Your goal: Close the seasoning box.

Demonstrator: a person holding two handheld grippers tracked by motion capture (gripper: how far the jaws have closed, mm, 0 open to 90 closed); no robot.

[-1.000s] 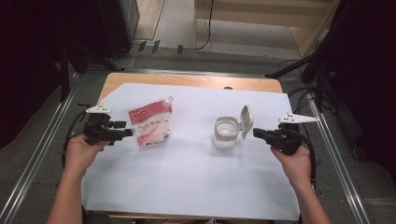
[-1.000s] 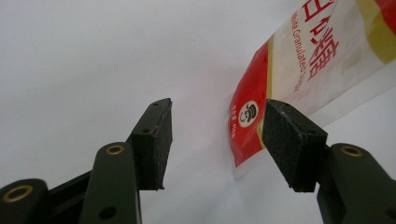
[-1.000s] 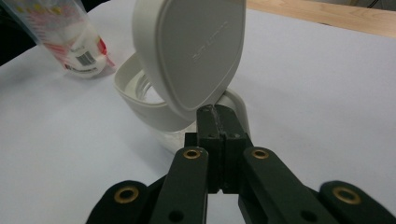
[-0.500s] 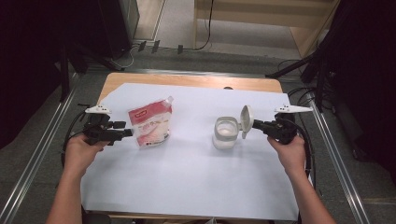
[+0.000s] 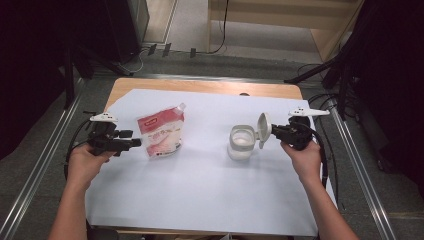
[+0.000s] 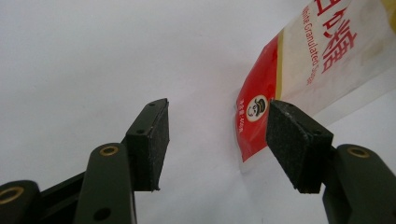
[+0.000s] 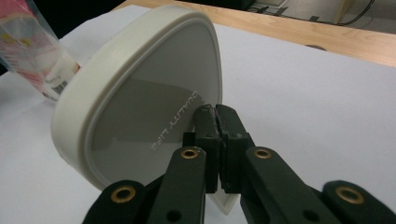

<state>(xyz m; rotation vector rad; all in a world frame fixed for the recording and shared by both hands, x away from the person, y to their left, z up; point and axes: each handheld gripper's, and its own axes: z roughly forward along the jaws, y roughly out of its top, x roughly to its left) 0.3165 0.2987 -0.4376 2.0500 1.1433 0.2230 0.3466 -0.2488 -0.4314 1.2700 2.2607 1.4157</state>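
sugar pouch (image 5: 161,134) spout pointing far-right, left gripper (image 6: 217,140) jaws apart, right gripper (image 7: 217,135) jaws pressed together

In the left gripper view the sugar pouch (image 6: 299,70) runs off the upper right of the frame, its red lettering cut short. In the right gripper view the lid (image 7: 140,107) hides the jar beneath it, and a blurred pouch corner (image 7: 32,51) leaves the upper left edge. In the high view the jar's (image 5: 242,142) contents and the pouch print (image 5: 161,132) are too small to tell.
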